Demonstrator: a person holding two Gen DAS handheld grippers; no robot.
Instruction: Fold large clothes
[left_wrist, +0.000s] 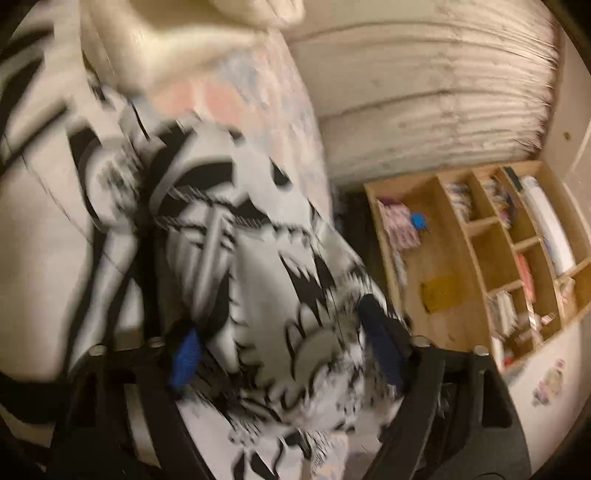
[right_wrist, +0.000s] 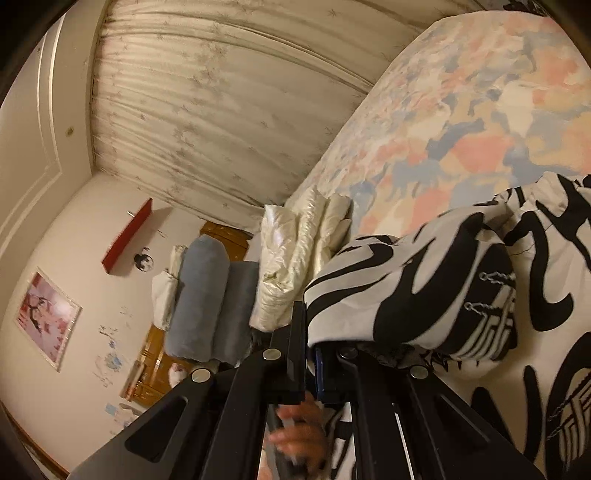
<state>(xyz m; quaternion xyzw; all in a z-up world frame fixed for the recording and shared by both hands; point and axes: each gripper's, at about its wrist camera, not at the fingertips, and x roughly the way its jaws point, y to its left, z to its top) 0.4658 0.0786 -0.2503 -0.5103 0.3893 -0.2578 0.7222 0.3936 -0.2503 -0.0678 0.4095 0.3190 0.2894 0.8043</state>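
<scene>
Garment (right_wrist: 461, 280), black-and-white print, bunched at near edge of bed (right_wrist: 461, 110); no flat fold visible, folding mostly left. Left gripper (left_wrist: 284, 354) spread, cloth between pads, not visibly pinched. Right gripper (right_wrist: 310, 365) pressed together on garment edge.

soft matt cloth garment (right_wrist: 443, 280), glossy satin quilt (right_wrist: 291, 258), bare wood shelf (left_wrist: 476, 258), matt black plastic fingers (left_wrist: 380, 332).

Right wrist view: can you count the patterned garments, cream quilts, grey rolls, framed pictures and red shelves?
Black-and-white garment: 1
Cream quilt: 1
Grey rolls: 2
Framed picture: 1
Red shelf: 1
Total: 6
</scene>
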